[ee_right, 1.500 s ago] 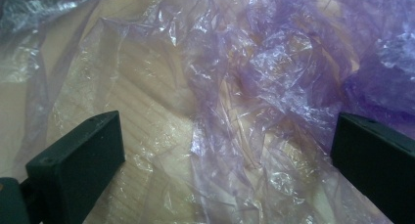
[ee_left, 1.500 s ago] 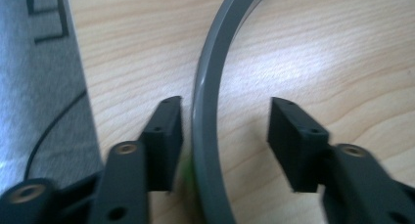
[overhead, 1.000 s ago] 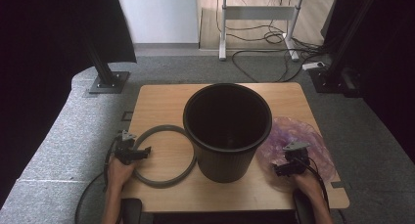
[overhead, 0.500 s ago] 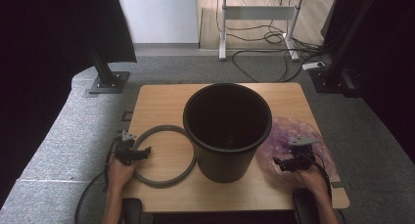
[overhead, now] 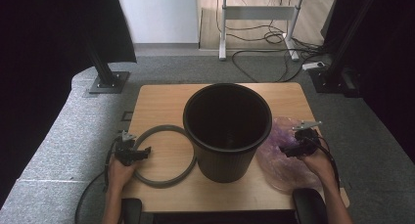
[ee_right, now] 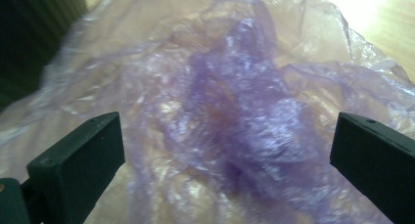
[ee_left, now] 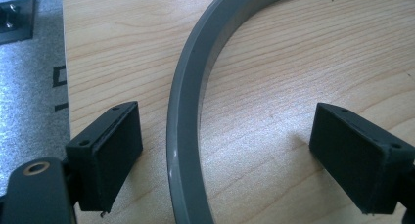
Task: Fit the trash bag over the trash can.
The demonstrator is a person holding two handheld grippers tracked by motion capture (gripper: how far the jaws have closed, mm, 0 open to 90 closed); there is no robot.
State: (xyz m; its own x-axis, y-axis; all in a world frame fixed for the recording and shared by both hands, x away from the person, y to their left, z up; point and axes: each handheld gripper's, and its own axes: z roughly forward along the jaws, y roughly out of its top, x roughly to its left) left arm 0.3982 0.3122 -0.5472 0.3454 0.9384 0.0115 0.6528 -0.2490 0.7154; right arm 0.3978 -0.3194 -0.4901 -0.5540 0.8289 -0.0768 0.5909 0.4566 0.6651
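Since the earlier frames, only the right gripper [overhead: 288, 149] has shifted, lifting a little above the plastic bag [overhead: 281, 160], while everything else lies as it did. At the left, one left gripper [overhead: 141, 153] sits low at the near left of the wooden surface [overhead: 161, 101], its fingers [ee_left: 110, 155] spread wide to either side of the one grey ring [overhead: 166, 155]; the ring's band passes between them, touching neither pad. In the middle stands one black bucket [overhead: 227, 131], upright, just beside the ring. At the right lies one crumpled purple bag, against the bucket's base. The right gripper's fingers [ee_right: 78, 170] hang spread over it, pinching nothing.
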